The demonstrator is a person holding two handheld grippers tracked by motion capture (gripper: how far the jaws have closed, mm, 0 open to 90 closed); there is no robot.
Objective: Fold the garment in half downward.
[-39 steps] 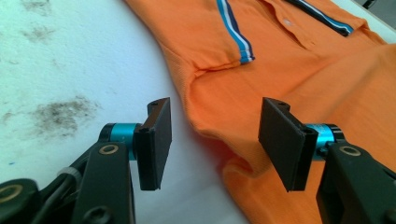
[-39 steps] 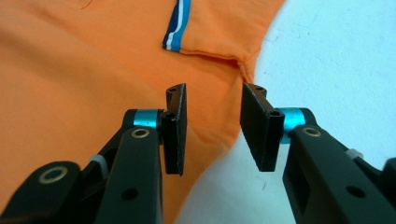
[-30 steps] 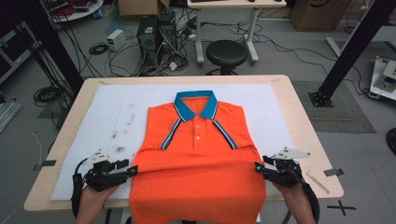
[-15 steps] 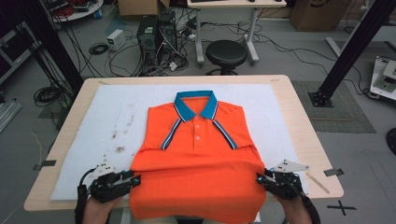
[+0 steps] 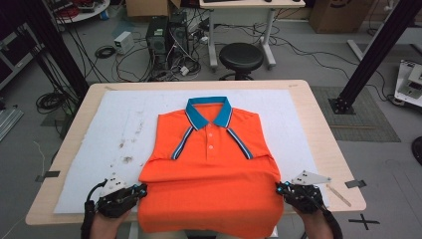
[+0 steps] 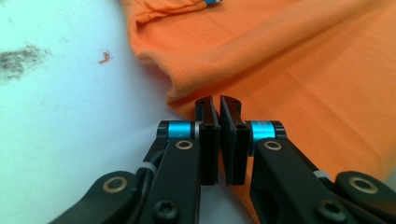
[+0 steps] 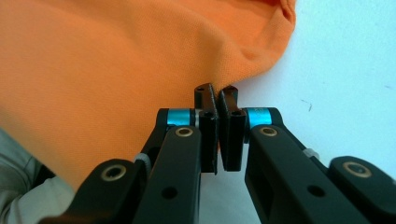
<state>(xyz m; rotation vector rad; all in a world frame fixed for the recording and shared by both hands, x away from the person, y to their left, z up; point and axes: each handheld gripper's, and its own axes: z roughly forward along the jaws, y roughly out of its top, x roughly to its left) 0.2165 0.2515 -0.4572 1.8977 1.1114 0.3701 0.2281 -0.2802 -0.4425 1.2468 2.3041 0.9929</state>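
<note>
An orange polo shirt (image 5: pixel 211 174) lies face up on the white mat (image 5: pixel 119 124) covering the tabletop (image 5: pixel 328 149), its blue collar (image 5: pixel 209 110) pointing away from you and its hem hanging over the near edge of the tabletop. You hold your left tongs (image 5: pixel 141 189) at the shirt's lower left edge and your right tongs (image 5: pixel 279 187) at its lower right edge, one hand at each side of the garment. Both pairs of tongs have just been closing. In the left gripper view, the left tongs (image 6: pixel 219 100) stand together with only a thin slit between the pads, their tips at the rolled side edge of the shirt (image 6: pixel 289 65); whether cloth is caught between them cannot be told from here. In the right gripper view, the right tongs (image 7: pixel 217 89) are likewise drawn together, tips meeting the shirt's (image 7: pixel 116 70) folded edge where it borders the mat (image 7: pixel 345 70). Grey smudges (image 5: pixel 127 159) mark the mat just left of the shirt's left sleeve.
</note>
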